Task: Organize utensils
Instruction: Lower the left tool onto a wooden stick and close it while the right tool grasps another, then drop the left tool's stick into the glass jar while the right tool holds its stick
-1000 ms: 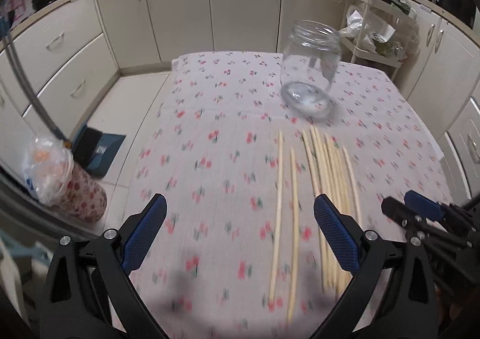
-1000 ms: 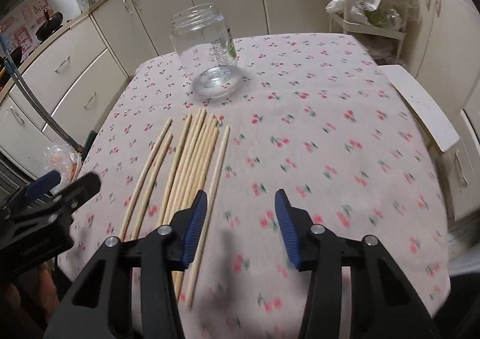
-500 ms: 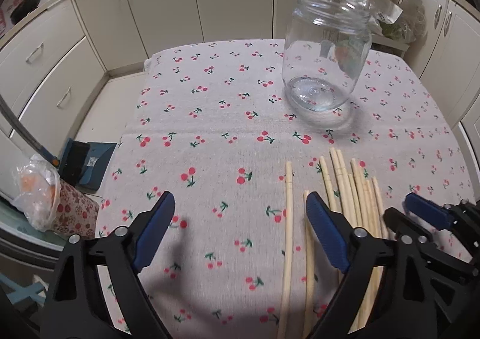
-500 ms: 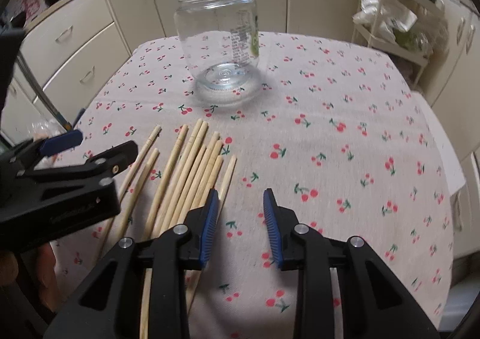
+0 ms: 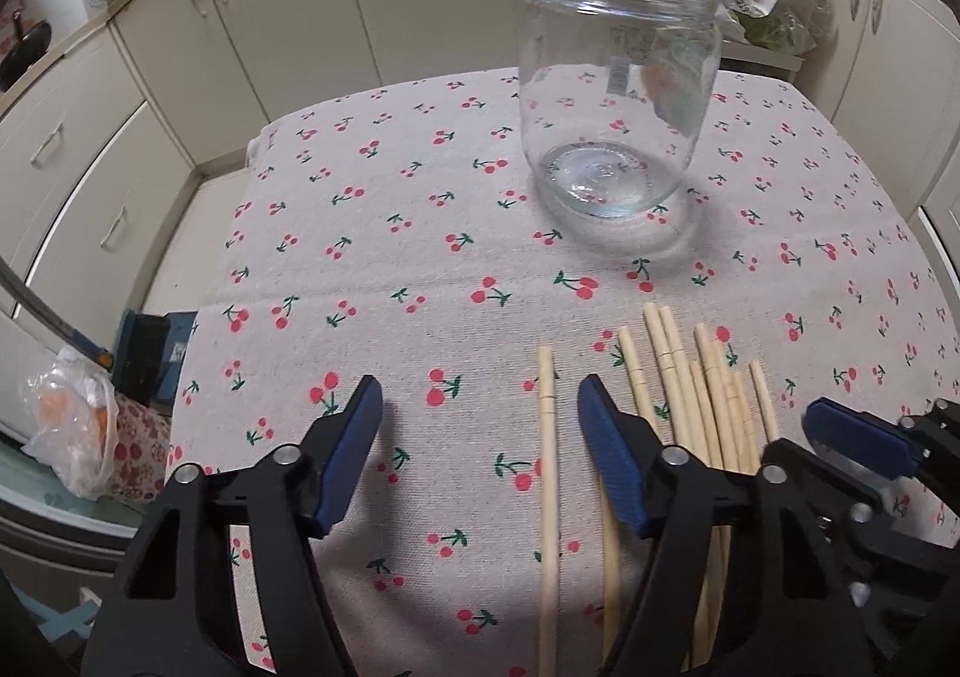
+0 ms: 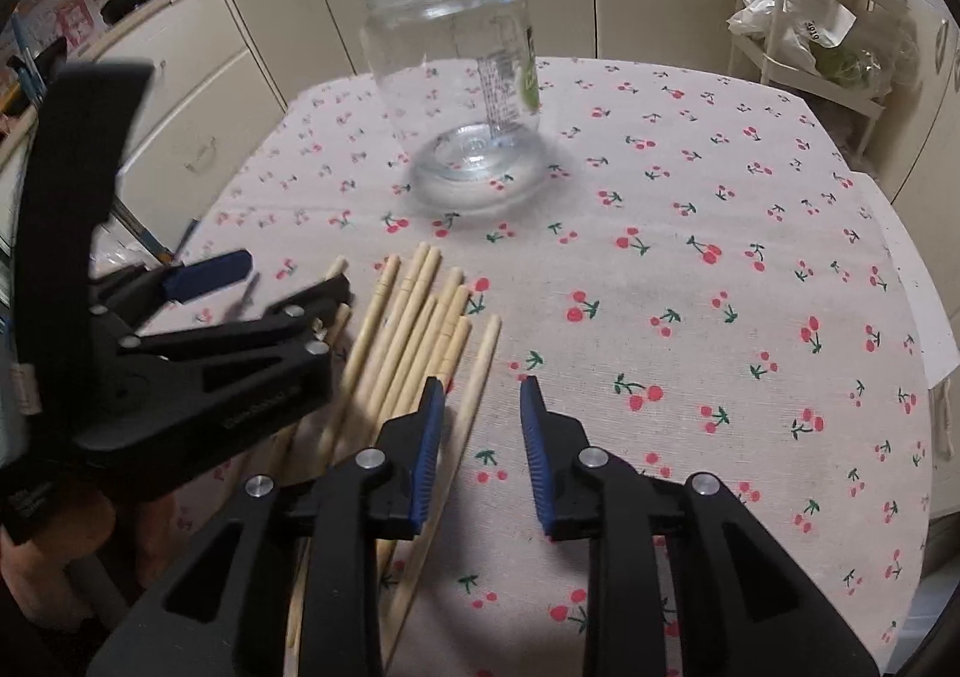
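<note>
Several wooden chopsticks (image 5: 711, 395) lie side by side on the cherry-print tablecloth (image 5: 420, 233); they also show in the right wrist view (image 6: 414, 329). An empty clear glass jar (image 5: 618, 95) stands upright beyond them, also in the right wrist view (image 6: 462, 77). My left gripper (image 5: 480, 437) is open and empty, low over the leftmost chopsticks; one single chopstick (image 5: 547, 473) lies between its jaws. My right gripper (image 6: 480, 425) is open and empty, just right of the bundle, its left finger over the rightmost stick (image 6: 474, 377).
Cream kitchen cabinets (image 5: 252, 35) surround the table. A plastic bag (image 5: 78, 437) and a dark object sit on the floor at the left. A white rack (image 6: 804, 11) with bags stands at the back right. A pale seat edge (image 6: 924, 317) borders the table's right side.
Both grippers have moved forward and lower toward the chopsticks and jar. The right gripper's jaws have narrowed compared with a second ago. The left gripper now straddles one chopstick.
</note>
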A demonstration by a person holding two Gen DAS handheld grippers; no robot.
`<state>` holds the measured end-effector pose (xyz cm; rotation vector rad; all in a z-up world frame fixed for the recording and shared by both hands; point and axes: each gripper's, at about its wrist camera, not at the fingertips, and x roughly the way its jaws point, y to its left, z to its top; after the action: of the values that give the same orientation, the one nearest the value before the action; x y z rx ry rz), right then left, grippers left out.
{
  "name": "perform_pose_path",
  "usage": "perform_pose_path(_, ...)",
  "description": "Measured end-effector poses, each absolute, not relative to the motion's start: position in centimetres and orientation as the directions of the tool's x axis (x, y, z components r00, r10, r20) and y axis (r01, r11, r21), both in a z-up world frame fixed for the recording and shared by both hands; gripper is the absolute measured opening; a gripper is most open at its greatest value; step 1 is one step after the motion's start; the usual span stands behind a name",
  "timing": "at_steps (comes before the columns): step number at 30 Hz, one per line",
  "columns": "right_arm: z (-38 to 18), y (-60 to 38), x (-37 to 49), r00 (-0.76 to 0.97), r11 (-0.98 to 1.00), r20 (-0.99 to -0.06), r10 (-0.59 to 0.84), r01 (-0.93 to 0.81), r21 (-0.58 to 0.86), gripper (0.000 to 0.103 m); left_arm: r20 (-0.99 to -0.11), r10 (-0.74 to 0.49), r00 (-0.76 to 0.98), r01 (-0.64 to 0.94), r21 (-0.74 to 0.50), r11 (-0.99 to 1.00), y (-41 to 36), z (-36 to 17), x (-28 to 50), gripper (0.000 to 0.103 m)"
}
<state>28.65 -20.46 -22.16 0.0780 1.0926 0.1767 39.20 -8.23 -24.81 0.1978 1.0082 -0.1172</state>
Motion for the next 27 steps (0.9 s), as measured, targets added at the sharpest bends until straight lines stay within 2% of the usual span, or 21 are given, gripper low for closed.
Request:
perform_pose_path(2,-22.2,-20.2,28.5,0.454,0.987,-0.879,0.148,-0.129,0.1,0.025,-0.849,-0.019,0.527,0.209,0.108,0.972,-8.4,-24.7,39.1,0.05)
perform_pose_path(4,-22.1,-20.5,28.5,0.455,0.984,-0.875,0.164,-0.143,0.11,0.018,-0.855,-0.038,0.517,0.229,0.095,0.969,-8.5,-24.6,39.0,0.041)
perform_pose_path(5,-22.0,-20.7,28.5,0.455,0.983,-0.875,0.163,-0.146,0.107,0.016,-0.86,-0.064,0.505,0.239,0.068,0.969,-8.5,-24.5,39.1,0.034)
perform_pose_path(7,-22.0,-20.8,28.6,0.447,0.982,-0.879,0.167,-0.153,0.109,0.015,-0.868,-0.085,0.489,0.245,0.043,0.969,-8.4,-24.5,39.2,0.03)
perform_pose_path(12,-22.3,-20.1,28.7,0.43,0.976,-0.885,0.179,-0.19,0.105,0.008,-0.888,-0.143,0.437,0.292,-0.01,0.956,-9.0,-24.4,39.6,0.005)
perform_pose_path(18,-22.5,-22.3,29.2,0.397,0.961,-0.876,0.274,-0.135,0.239,0.006,-0.896,-0.249,0.367,0.307,-0.136,0.942,-7.7,-24.0,40.0,0.005)
perform_pose_path(27,-21.6,-24.6,28.9,0.436,0.921,-0.815,0.382,-0.106,0.375,0.006,-0.846,-0.305,0.438,0.294,-0.186,0.938,-5.9,-19.7,38.9,0.005)
